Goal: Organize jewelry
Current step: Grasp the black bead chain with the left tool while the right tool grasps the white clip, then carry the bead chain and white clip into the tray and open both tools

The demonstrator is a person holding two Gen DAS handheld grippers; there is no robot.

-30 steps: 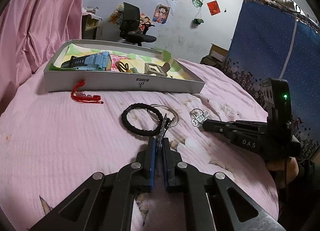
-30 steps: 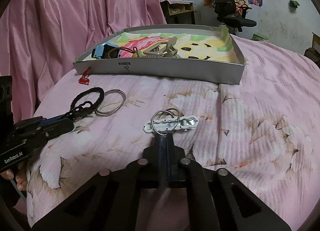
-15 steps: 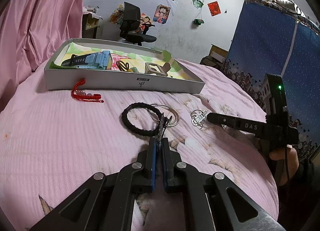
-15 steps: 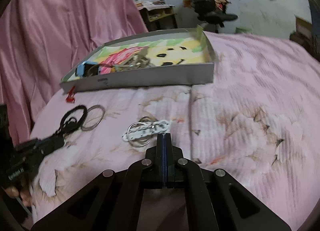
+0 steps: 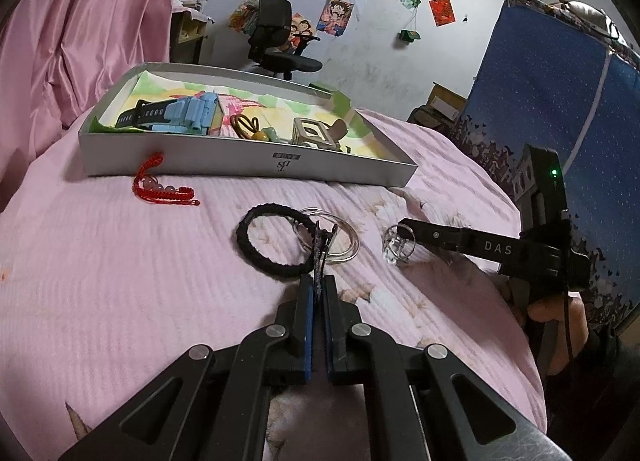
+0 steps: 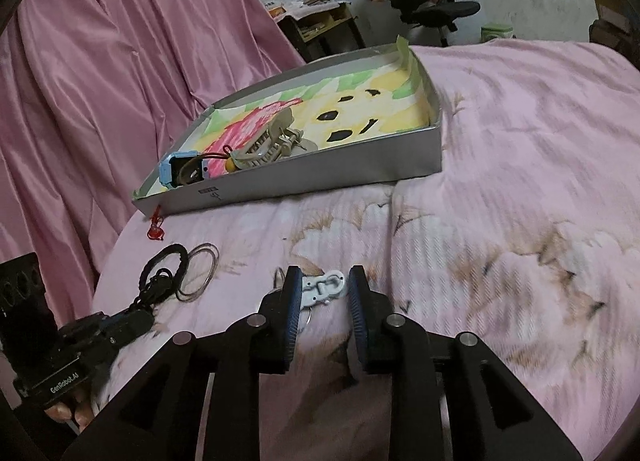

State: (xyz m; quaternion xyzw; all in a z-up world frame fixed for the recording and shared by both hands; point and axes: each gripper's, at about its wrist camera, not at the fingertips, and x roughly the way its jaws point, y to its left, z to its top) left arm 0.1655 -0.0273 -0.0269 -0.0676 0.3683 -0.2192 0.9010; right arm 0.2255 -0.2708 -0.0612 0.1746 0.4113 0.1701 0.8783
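Note:
My left gripper (image 5: 318, 281) is shut on the dark knotted tail of a black braided bracelet (image 5: 272, 239), which lies on the pink bedspread. Thin silver hoops (image 5: 346, 241) lie against the bracelet. My right gripper (image 6: 322, 281) has its jaws opening, and a white-silver clasp with rings (image 6: 326, 287) lies between the pads without being pressed. From the left wrist view, the right gripper (image 5: 400, 237) has its tips at the clasp (image 5: 390, 251). A red beaded bracelet (image 5: 164, 189) rests in front of the grey tray (image 5: 248, 165).
The tray (image 6: 320, 181) holds a blue watch (image 5: 188, 113), a beige hair claw (image 6: 272, 145) and small pieces. A pink curtain (image 6: 100, 81) hangs at the left. A blue screen (image 5: 560, 101) stands at the right, and an office chair (image 5: 276, 37) is beyond the bed.
The right gripper rolled, came forward and opened, and its fingers now straddle the clasp. The left gripper stays shut on the black bracelet's tail.

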